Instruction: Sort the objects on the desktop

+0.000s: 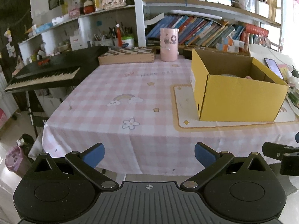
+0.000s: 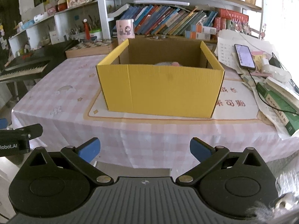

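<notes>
Daylight is pouring in from the right, washing out a bright wall (image 2: 280,9) beside tall shelves (image 1: 205,7) that are sagging with slanted rows of books (image 1: 196,29). A table under a pink checked cloth (image 1: 121,85) is filling the middle of the room. A black keyboard on a stand (image 1: 46,74) is sitting at its left over a pale, shiny floor (image 1: 7,160).

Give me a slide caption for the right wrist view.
Right tool open and empty before the table edge, facing a yellow box on the pink checked tablecloth.
</notes>
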